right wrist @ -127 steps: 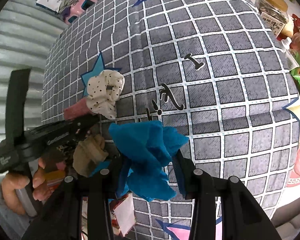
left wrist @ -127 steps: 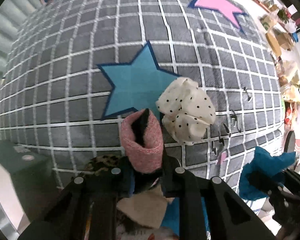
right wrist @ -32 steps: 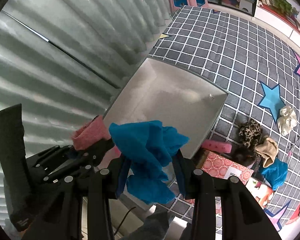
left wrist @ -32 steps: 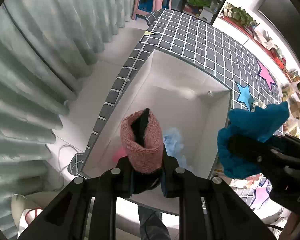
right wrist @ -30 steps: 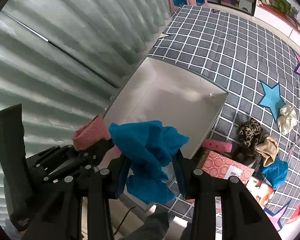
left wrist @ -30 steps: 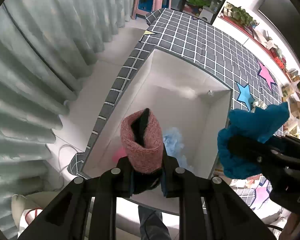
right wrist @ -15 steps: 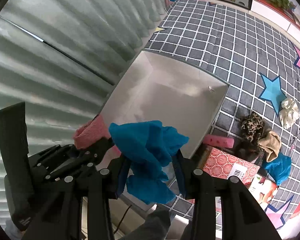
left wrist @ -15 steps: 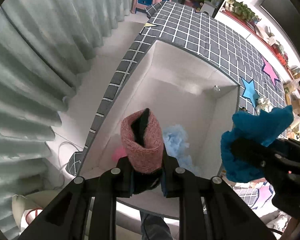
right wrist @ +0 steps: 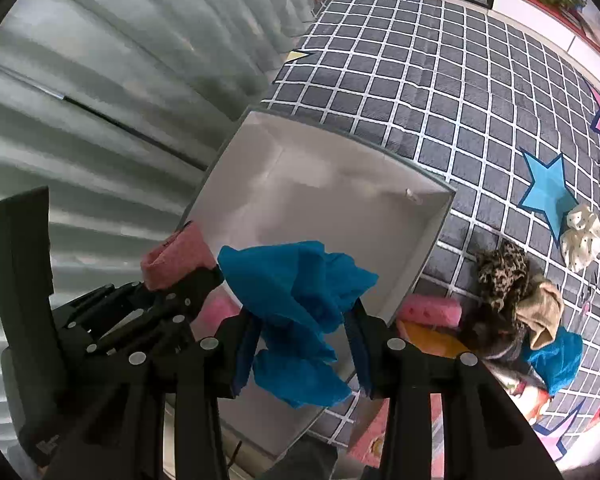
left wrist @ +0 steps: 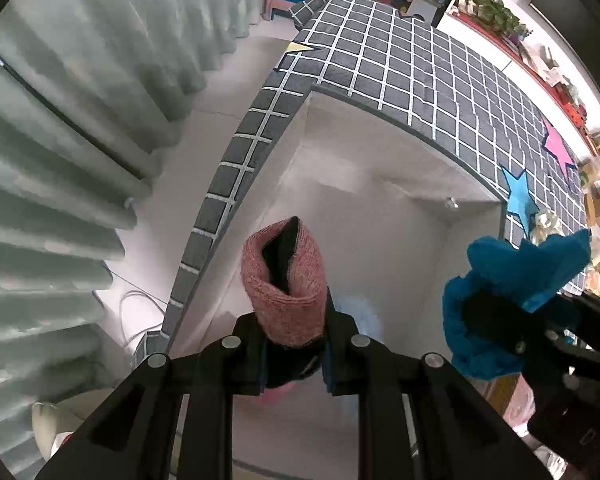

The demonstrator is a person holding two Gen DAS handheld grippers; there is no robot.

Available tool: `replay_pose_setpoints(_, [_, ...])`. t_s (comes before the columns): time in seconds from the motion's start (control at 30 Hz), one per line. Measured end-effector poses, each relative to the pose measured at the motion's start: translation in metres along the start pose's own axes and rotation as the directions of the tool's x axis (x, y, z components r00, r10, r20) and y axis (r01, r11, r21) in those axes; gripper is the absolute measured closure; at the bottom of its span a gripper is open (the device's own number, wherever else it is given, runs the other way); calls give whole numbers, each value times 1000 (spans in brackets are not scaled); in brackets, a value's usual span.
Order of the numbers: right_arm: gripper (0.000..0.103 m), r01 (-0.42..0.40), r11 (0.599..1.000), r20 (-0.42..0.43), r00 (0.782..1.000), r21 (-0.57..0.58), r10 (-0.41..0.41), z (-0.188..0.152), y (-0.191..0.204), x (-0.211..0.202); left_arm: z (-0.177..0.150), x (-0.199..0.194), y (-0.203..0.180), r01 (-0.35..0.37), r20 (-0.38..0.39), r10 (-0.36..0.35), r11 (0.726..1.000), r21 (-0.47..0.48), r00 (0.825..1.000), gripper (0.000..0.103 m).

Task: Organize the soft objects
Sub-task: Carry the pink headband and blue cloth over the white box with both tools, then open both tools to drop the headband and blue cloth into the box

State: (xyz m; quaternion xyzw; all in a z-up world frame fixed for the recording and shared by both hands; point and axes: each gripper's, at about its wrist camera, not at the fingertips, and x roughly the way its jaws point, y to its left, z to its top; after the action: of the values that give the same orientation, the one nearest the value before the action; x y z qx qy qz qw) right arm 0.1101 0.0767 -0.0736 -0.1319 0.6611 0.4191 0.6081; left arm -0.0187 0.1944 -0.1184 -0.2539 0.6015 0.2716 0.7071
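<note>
My left gripper (left wrist: 294, 354) points straight down over a white box (left wrist: 380, 196), shut on a folded pink knit band (left wrist: 284, 284). In the right wrist view that band (right wrist: 176, 258) shows at the left, above the box's near corner. My right gripper (right wrist: 300, 344) is shut on a crumpled blue cloth (right wrist: 300, 292) and hangs over the box's (right wrist: 320, 184) near side. In the left wrist view the blue cloth (left wrist: 512, 288) shows at the right. A pale blue item (left wrist: 360, 316) and a pink item (left wrist: 276, 394) lie in the box, partly hidden.
On the grey checked cloth (right wrist: 440, 80) to the right of the box lie a pink sponge (right wrist: 430, 310), a leopard scrunchie (right wrist: 500, 274), a beige cloth (right wrist: 542, 310), another blue cloth (right wrist: 556, 358) and a white dotted scrunchie (right wrist: 584, 236). Grey curtains (left wrist: 60, 160) hang on the left.
Both grippers have sunk toward the box, which now looks larger and nearer in both views. Each still keeps its hold on its item.
</note>
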Motion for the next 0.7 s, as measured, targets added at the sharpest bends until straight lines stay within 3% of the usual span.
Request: replay_pose_setpoints(0.7, [60,2,999,-52,999,43,0,21,-21,27,19,28,-15,-27,-62,27,1000,2,998,81])
